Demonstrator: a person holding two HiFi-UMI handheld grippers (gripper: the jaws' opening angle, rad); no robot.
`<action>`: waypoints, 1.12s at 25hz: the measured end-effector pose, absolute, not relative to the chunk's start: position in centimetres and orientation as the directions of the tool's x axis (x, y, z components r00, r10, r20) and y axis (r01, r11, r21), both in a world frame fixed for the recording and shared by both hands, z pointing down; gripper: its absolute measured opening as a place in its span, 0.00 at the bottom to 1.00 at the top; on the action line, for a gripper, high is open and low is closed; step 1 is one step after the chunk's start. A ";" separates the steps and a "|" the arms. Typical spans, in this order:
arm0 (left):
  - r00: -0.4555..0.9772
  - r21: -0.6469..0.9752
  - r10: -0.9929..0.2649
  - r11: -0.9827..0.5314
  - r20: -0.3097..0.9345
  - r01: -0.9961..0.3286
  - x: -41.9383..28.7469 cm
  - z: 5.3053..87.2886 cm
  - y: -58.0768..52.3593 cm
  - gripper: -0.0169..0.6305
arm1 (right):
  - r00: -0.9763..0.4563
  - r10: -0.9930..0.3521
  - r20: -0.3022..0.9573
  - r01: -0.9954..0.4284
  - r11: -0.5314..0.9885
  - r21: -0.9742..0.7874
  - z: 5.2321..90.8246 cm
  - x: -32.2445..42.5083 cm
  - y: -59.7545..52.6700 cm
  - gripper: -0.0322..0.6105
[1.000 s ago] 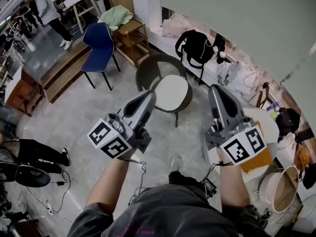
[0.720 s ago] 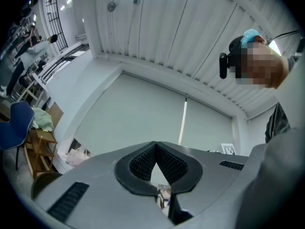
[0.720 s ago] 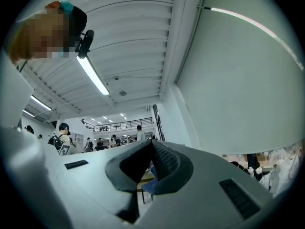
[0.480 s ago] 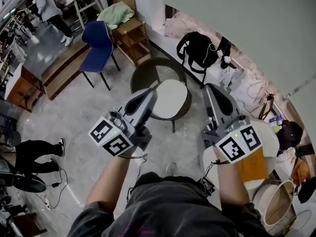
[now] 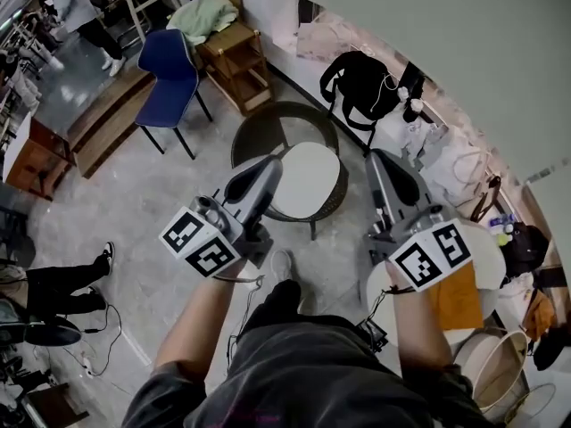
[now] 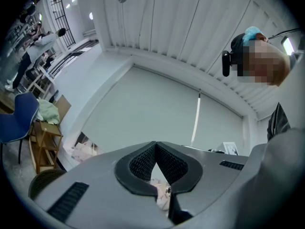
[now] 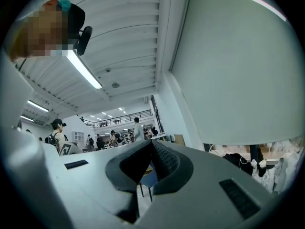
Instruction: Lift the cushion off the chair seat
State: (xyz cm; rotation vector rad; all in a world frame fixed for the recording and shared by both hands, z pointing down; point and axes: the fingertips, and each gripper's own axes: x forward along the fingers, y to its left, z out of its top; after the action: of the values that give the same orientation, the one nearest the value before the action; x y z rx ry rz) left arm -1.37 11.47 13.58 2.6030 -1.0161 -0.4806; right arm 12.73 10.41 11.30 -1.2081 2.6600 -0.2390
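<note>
Head view: round white cushion (image 5: 306, 178) on wicker chair (image 5: 259, 134); left tongs (image 5: 269, 165), right tongs (image 5: 379, 159) pressed together.

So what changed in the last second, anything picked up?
The person has stepped forward: a light shoe now shows ahead of the knee, and the dark wicker chair with its round white cushion sits slightly nearer. Nothing was picked up. The left hand-held gripper and right hand-held gripper stay shut, empty, clear of the cushion.

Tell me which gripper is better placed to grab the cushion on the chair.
Left, probably. In the head view the left gripper overlaps the edge of the cushion; the right gripper sits outside the rim of the chair. Both are shut.
</note>
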 end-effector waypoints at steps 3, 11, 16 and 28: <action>0.699 0.401 -0.690 -0.703 -0.185 -0.587 -1.9 14.1 9.0 0.04 | -0.636 -0.763 -0.113 -0.727 0.642 -0.243 11.9 12.1 8.0 0.06; 0.731 0.418 -0.665 -0.714 -0.153 -0.562 -5.1 16.5 1.0 0.04 | -0.611 -0.789 -0.059 -0.750 0.601 -0.275 15.0 8.4 1.3 0.06; 0.756 0.447 -0.643 -0.716 -0.121 -0.537 -6.4 19.2 -3.4 0.04 | -0.577 -0.816 -0.013 -0.774 0.552 -0.309 17.8 7.0 -2.5 0.06; 0.759 0.515 -0.651 -0.643 0.022 -0.567 -8.4 28.3 -10.2 0.04 | -0.536 -0.840 0.087 -0.811 0.483 -0.332 24.6 6.4 -9.5 0.06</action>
State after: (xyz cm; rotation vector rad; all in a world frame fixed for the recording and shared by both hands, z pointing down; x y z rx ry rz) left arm -8.37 -10.18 28.30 2.4524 -0.9164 -0.2252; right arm 6.41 -9.54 24.58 -1.4671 2.6293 -0.5163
